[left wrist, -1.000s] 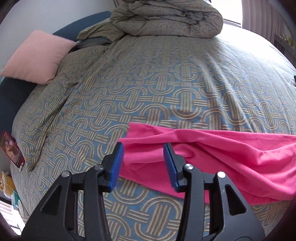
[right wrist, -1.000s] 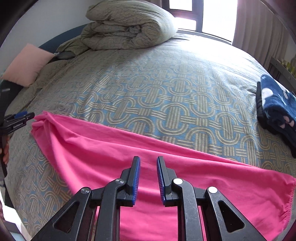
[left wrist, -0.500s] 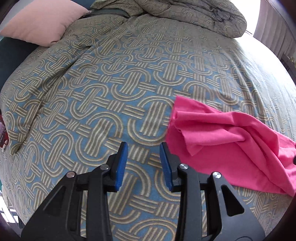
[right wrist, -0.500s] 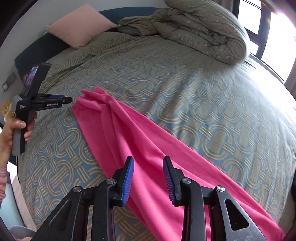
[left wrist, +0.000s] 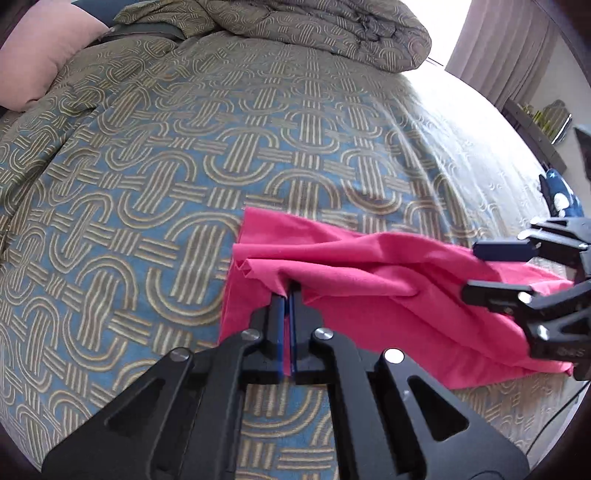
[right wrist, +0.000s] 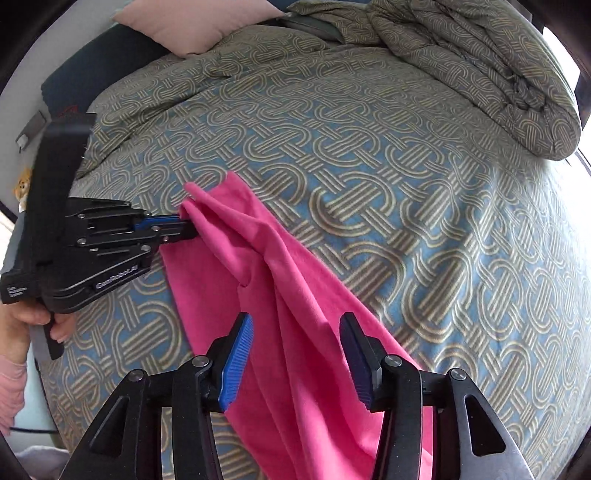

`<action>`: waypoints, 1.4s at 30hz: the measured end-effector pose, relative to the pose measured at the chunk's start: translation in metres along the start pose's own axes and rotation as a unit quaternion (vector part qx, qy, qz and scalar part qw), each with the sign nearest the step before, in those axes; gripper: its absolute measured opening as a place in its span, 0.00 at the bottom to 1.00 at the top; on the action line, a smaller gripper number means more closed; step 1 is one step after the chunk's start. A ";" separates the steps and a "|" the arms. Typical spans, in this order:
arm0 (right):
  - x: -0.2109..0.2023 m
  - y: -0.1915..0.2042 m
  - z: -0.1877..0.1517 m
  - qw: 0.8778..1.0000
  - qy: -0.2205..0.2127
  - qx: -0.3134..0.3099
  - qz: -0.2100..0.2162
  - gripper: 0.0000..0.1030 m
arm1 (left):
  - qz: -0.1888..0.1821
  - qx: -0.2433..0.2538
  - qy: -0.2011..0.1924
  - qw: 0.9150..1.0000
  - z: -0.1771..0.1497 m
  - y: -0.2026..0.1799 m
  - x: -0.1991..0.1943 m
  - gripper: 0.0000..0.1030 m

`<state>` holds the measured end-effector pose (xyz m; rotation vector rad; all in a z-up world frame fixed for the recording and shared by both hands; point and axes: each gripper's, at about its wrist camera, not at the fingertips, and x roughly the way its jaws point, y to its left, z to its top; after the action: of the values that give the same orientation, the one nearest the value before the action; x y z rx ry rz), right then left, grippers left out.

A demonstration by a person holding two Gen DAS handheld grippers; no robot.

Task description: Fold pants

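Pants (right wrist: 295, 332), bright pink, lie rumpled in a long band on the patterned bedspread (right wrist: 406, 184), running from its near edge toward the left. Left gripper (left wrist: 287, 291) has its 2 blue-padded fingers pressed together, pinching a fold at the far left end of the fabric. Right gripper (right wrist: 295, 343) hangs over the band with its fingers spread, having just been opening, cloth below them but not pinched. A rolled duvet (right wrist: 498, 74) and pink pillow (right wrist: 192, 18) sit far back

Pink pants (left wrist: 369, 280), blue bedspread (left wrist: 147, 184) with tan interlocking loops
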<state>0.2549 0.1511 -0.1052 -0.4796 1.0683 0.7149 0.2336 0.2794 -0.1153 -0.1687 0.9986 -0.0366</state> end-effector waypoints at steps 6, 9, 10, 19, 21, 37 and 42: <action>-0.019 -0.011 0.017 0.997 -0.046 0.040 0.039 0.01 | -0.004 0.008 -0.065 0.998 0.024 0.013 -0.066 0.03; -0.023 -0.015 0.026 0.997 -0.057 0.043 0.030 0.02 | 0.071 0.027 -0.069 0.995 0.030 0.019 -0.063 0.02; -0.020 -0.017 0.027 0.998 -0.051 0.044 0.015 0.03 | 0.078 0.026 -0.051 0.995 0.029 0.024 -0.054 0.02; -0.012 -0.035 -0.034 0.999 0.021 0.027 -0.025 0.14 | 0.066 0.027 0.038 0.997 -0.013 0.033 -0.009 0.18; -0.012 -0.047 -0.049 0.999 0.037 0.028 -0.023 0.20 | 0.060 0.030 0.041 0.997 -0.011 0.032 -0.004 0.45; -0.025 -0.097 -0.118 0.997 0.061 0.050 -0.028 0.48 | -0.035 -0.053 0.026 0.998 0.015 0.043 0.023 0.04; -0.038 -0.090 -0.122 0.998 0.025 0.059 -0.019 0.03 | -0.036 -0.034 -0.018 0.999 0.022 0.030 -0.012 0.04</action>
<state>0.2339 -0.0035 -0.1199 -0.4173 1.1381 0.6054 0.2439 0.3129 -0.0980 -0.2672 0.9586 -0.0641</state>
